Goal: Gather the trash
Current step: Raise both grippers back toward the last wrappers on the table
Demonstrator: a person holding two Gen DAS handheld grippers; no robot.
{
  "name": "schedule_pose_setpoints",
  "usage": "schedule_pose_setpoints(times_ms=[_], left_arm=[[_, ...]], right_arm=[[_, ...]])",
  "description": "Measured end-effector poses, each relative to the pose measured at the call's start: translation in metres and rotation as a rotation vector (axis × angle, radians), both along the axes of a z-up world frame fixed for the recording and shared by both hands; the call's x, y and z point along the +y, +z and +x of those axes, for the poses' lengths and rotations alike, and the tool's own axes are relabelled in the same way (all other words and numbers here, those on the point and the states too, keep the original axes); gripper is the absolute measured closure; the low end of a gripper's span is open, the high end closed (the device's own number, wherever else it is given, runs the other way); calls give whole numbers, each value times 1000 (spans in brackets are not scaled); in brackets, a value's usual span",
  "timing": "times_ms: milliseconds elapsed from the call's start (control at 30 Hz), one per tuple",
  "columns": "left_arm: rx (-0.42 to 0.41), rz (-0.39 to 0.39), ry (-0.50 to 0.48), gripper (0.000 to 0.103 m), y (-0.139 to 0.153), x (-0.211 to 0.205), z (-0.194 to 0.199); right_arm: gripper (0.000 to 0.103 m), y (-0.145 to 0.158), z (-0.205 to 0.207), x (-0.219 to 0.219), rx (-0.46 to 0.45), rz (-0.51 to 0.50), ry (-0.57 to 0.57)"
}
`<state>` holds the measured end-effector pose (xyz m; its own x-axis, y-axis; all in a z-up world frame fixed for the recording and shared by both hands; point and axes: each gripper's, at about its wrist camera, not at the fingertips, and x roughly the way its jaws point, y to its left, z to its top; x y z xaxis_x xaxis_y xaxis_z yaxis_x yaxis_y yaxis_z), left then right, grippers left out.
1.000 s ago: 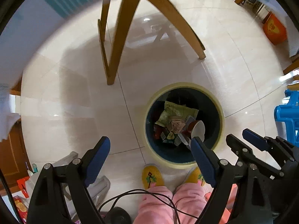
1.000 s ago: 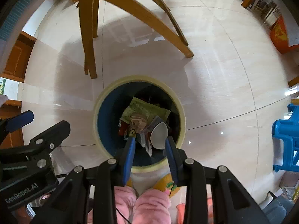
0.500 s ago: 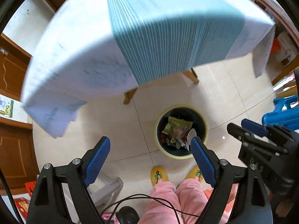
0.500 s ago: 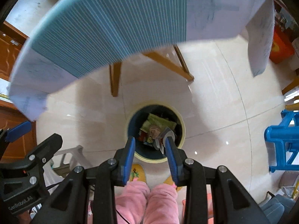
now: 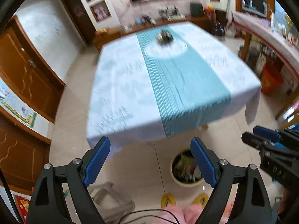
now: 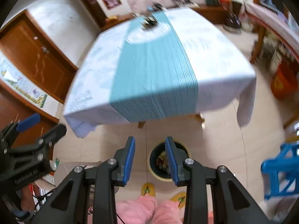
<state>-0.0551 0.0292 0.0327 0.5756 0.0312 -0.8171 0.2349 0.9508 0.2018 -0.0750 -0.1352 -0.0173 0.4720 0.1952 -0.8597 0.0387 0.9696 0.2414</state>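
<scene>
The yellow-rimmed trash bin [image 5: 184, 168] stands on the tiled floor below both grippers, with wrappers inside; in the right wrist view the bin [image 6: 158, 158] shows between the blue pads. A small dark pile of trash [image 5: 164, 36] lies blurred on the far end of the table [image 5: 121, 85], and it appears again as the trash pile [image 6: 149, 21] on the table [image 6: 214, 56]. My left gripper [image 5: 149, 141] is wide open and holds nothing. My right gripper [image 6: 149, 140] has a narrower gap, also with nothing in it.
A white and teal cloth covers the table. Near the bin are the person's yellow slippers [image 5: 168, 200] and pink trousers. A blue plastic stool [image 6: 280, 169] stands at the right, an orange container [image 5: 271, 80] beyond it, wooden doors [image 5: 28, 74] at the left.
Both grippers have risen high from just over the bin and tilted up. The bin has shrunk below them, and the tabletop with its far trash pile has come into view.
</scene>
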Motion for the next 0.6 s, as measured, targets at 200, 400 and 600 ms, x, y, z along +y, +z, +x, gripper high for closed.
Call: schedule_pose_setpoints(times_ms=[200,400,600], left_arm=[[-156,-4,42,17,53,5,2],[-244,-26,91,17,96,13,25],[-310,-7,68,17,120,15,78]], right_arm=[[69,50,17,8,-123,-55,109],[69,83,51,14,-201,-83,164],[69,101,102,19,-256,-120,186]])
